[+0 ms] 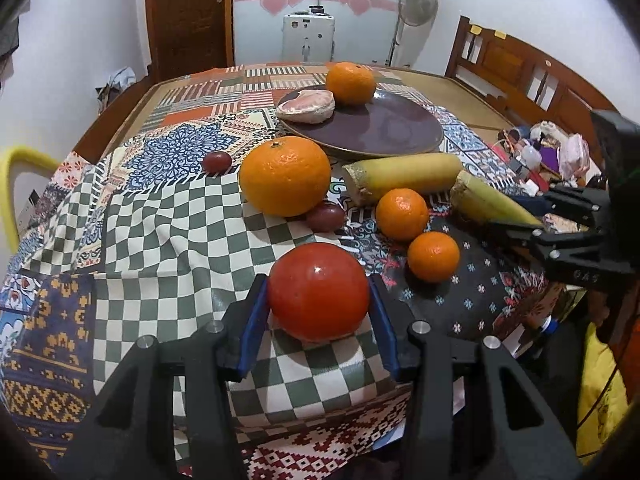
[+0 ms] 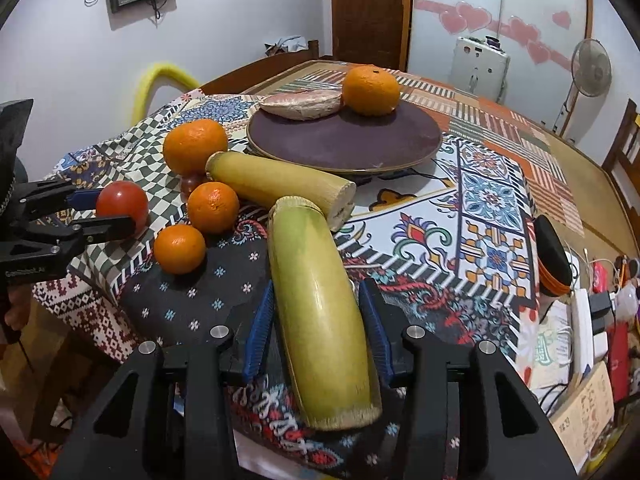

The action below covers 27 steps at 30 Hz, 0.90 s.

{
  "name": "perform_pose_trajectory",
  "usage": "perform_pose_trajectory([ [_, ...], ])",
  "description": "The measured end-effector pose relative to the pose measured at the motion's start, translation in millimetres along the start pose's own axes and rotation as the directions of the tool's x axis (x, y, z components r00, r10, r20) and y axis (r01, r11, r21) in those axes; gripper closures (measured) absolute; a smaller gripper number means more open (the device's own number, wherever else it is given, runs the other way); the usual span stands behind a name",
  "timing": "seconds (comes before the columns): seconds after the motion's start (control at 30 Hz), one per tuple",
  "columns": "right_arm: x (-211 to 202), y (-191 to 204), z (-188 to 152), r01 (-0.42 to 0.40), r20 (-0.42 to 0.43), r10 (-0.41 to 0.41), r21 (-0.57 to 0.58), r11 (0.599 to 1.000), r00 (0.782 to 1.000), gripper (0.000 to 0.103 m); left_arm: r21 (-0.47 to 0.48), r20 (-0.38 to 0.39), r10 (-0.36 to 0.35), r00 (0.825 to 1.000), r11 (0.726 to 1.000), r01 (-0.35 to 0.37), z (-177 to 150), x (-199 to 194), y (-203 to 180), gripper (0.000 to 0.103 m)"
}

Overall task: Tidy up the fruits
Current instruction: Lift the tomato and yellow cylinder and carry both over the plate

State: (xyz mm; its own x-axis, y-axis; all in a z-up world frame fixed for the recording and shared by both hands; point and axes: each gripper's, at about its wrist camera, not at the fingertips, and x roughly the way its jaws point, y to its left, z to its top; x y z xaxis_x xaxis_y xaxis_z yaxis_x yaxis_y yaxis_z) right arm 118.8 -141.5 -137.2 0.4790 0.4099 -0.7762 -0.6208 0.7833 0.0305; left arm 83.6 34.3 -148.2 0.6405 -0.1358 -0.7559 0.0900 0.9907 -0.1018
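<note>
Plate (image 1: 384, 132) holds just one orange (image 1: 351, 82) and a wrapped piece; most fruit is loose on the cloth. My left gripper (image 1: 318, 312) has clamped the tomato (image 1: 318, 290) near the table edge, my right gripper (image 2: 316, 320) grips a banana (image 2: 320, 304).

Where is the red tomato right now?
In the left wrist view the red tomato sits low in the middle, between the fingers of the left tool, just left of the smallest orange.
</note>
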Motion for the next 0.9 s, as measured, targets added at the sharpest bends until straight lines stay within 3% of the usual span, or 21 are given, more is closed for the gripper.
perform_pose_trajectory([
  [0.37, -1, 0, -4, -0.025, 0.033, 0.024, 0.033, 0.999, 0.999, 0.065, -0.003, 0.01, 0.005, 1.0, 1.0, -0.004, 5, 6, 0, 0.056],
  [0.63, -26, 0, -1, -0.021, 0.112, 0.015, 0.051, 0.998, 0.994, 0.067, -0.004, 0.02, 0.0, 1.0, 1.0, 0.001, 7, 0, -2, 0.056],
  [0.9, -47, -9, 9, 0.003, 0.179, -0.015, 0.07, 0.998, 0.984, 0.067, 0.006, 0.078, -0.009, 0.997, 1.0, 0.008, 21, -15, -11, 0.056],
])
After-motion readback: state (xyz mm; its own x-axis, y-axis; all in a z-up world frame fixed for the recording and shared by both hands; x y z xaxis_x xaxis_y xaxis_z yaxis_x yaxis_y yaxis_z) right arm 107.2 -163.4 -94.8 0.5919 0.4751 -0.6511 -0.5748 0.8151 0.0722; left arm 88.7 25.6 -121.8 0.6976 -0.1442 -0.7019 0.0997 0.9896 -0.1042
